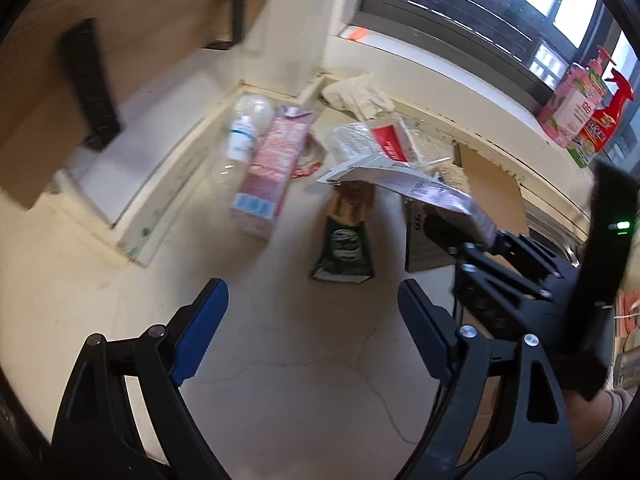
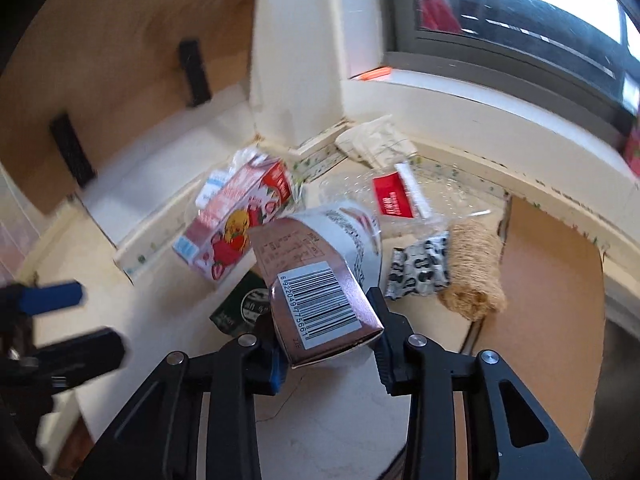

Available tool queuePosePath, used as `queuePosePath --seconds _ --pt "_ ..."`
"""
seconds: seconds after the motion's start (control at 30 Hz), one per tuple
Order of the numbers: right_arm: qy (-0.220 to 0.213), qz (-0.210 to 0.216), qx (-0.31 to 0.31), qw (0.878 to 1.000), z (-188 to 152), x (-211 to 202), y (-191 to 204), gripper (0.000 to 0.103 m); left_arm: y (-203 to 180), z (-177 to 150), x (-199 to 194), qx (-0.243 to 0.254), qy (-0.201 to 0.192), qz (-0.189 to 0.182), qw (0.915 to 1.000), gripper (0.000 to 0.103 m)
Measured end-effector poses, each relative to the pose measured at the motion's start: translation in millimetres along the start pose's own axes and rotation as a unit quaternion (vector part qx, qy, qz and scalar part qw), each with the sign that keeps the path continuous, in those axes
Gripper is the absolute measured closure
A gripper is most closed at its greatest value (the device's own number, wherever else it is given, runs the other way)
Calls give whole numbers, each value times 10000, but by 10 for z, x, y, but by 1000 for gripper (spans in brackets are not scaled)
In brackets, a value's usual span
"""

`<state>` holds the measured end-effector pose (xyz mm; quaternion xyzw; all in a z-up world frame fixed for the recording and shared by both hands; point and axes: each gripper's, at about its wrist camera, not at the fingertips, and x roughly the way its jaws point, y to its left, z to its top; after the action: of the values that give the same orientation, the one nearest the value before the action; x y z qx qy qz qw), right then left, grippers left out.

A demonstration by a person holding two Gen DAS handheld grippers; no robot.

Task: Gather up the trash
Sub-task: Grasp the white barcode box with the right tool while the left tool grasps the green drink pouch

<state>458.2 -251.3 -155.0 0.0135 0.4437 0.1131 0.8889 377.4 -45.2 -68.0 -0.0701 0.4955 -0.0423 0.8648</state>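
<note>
My right gripper (image 2: pixel 330 340) is shut on a brown and white carton (image 2: pixel 320 276) with a barcode, held above the counter; the carton also shows in the left wrist view (image 1: pixel 416 188). My left gripper (image 1: pixel 314 328) is open and empty above the pale counter (image 1: pixel 280 360). Trash lies ahead: a pink strawberry milk carton (image 1: pixel 268 168), a clear plastic bottle (image 1: pixel 244 128), a dark green packet (image 1: pixel 344 240), a clear wrapper with a red label (image 1: pixel 384 140), and a black-and-white patterned wrapper (image 2: pixel 420 268).
A crumpled cloth (image 1: pixel 356 92) lies in the back corner. A beige scouring pad (image 2: pixel 476 264) sits beside a brown board (image 2: pixel 548 300). Pink and red spray bottles (image 1: pixel 588 100) stand on the window sill. A wooden wall with black brackets (image 1: pixel 88 84) is on the left.
</note>
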Motion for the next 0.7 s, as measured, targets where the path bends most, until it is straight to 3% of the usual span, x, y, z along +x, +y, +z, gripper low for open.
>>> queuePosePath --seconds 0.23,0.5,0.57,0.7 --pt "-129 245 672 9974 -2 -260 -376 69 -179 201 404 174 245 -100 9995 18" --pt "-230 507 1280 9902 -35 -386 -661 70 -365 364 891 333 571 125 9977 18" --pt "-273 539 1347 9890 -46 -411 -701 70 -387 385 987 341 618 163 9974 26" --pt "-283 615 1475 9867 -47 -439 -777 71 -430 389 1144 362 772 165 9962 56"
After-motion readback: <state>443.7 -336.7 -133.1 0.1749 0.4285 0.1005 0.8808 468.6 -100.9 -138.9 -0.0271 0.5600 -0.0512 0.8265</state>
